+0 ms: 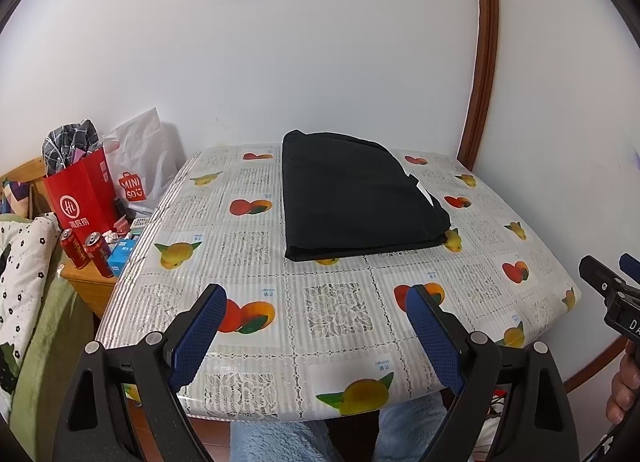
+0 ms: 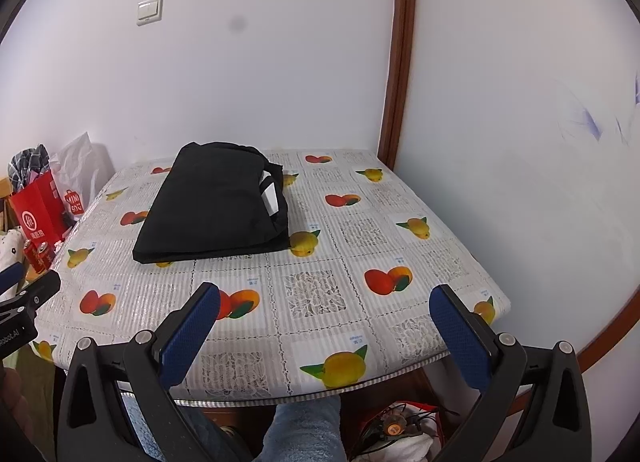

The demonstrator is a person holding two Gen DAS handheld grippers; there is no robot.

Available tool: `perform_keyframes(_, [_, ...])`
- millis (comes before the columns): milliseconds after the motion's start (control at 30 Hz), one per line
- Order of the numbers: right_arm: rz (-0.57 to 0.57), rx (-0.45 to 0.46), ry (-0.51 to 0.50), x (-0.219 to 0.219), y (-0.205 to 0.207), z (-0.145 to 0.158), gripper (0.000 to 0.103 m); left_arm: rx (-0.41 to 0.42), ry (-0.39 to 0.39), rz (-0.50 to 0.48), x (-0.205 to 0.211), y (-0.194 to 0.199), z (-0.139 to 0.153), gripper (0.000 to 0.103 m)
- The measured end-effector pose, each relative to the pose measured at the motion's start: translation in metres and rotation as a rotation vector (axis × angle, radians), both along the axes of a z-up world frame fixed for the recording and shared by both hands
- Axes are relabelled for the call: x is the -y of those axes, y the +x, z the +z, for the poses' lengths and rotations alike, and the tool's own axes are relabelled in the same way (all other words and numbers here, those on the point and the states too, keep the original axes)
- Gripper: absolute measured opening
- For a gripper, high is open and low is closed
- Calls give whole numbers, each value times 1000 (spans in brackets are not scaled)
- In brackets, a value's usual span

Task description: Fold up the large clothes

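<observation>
A black garment lies folded into a thick rectangle on the far half of the table, with a white label showing at its right edge. The right wrist view shows the same folded garment left of centre. My left gripper hovers over the table's near edge, jaws wide open, nothing between the blue pads. My right gripper is likewise open and empty above the near edge, well short of the garment. Each gripper shows at the edge of the other's view.
The table wears a fruit-print plastic cloth and stands against white walls with a brown door frame at the right. A red paper bag, a white shopping bag and two red cans crowd a side cabinet on the left.
</observation>
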State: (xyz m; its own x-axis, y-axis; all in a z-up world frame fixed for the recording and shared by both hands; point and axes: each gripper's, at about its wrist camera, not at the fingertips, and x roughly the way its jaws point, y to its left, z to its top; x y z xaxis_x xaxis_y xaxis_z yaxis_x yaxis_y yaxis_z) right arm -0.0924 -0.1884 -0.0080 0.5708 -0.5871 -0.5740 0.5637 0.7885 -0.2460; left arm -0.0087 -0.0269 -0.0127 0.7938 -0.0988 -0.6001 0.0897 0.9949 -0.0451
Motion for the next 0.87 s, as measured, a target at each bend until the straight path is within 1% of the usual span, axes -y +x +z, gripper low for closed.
perform_keyframes(500, [2, 3, -4, -1, -3, 1, 102, -1, 3, -3, 1, -1, 0, 91])
perform_keyframes(867, [13, 1, -6, 1, 1, 4, 102, -7, -16, -13, -1, 6, 3, 91])
